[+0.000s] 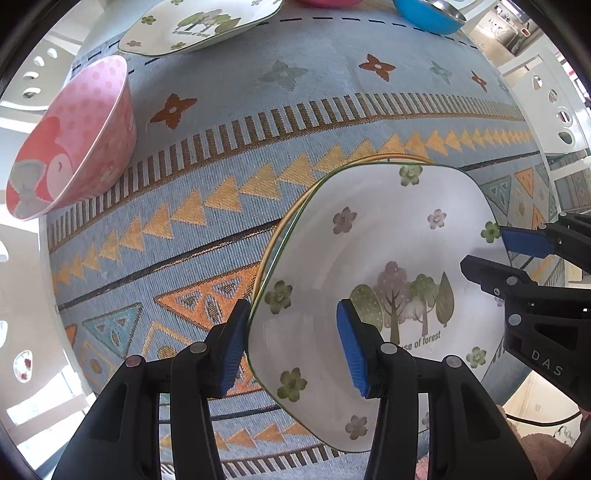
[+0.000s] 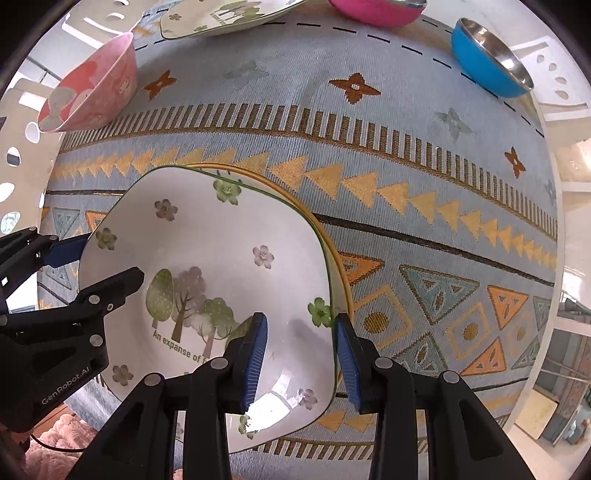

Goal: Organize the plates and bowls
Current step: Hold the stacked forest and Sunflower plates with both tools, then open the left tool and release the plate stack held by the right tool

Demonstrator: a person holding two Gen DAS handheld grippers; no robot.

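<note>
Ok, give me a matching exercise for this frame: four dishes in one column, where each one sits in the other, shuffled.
Dishes:
1. dotted pink bowl
2. blue bowl
3. near tree plate
4. far tree plate

Places:
A. far right corner of the cloth
B. stacked on a yellow-rimmed plate
C. left edge of the cloth
D. far edge, beside the magenta bowl

Pairs: 1-C, 2-A, 3-B, 4-D
</note>
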